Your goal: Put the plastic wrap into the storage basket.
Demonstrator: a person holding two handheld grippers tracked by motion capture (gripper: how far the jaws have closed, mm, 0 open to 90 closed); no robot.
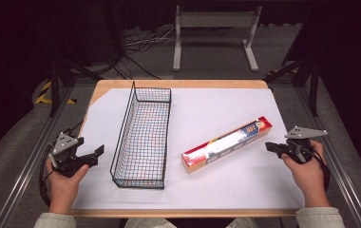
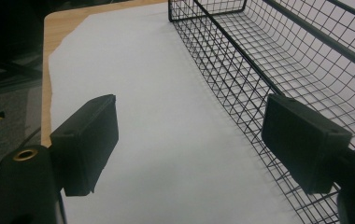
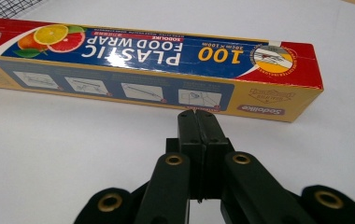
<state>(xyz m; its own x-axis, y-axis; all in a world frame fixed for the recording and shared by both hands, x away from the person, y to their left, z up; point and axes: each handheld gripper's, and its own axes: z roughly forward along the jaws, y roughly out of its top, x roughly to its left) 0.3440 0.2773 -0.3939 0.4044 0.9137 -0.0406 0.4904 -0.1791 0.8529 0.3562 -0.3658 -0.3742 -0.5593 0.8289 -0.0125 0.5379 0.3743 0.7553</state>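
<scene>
Currently the table (image 1: 181,84) carries a white sheet (image 1: 216,185), and on it two things: a long black wire basket (image 1: 143,137) left of centre, standing empty, and a plastic wrap box (image 1: 227,144) lying flat and slanted to its right, well apart from the basket.

Your left gripper (image 1: 90,155) sits just beside the basket's near left wall, jaws spread wide with nothing between them — the left gripper view shows only bare sheet in the gap. Your right gripper (image 1: 270,147) is near the box's right end, jaws pressed together on nothing, tips pointing at the box's yellow side face and not touching it.

Judgement: the step in hand is picking up the box, likely for the basket.
- Part the right jaws before you close in; shut as they are, they would only shove the box.
- Span the narrow width, not the length. The box is long, so a grip at the very end will probably droop — move a little toward the middle.
- Line the box up with the basket's long axis before lowering.

Writing read in the right gripper view, upside down to the camera: "PLASTIC FOOD WRAP", "100", brand "Sodolike" on the side face (image 3: 259,108). Citrus picture at one end; smaller print is too fine to read.
</scene>
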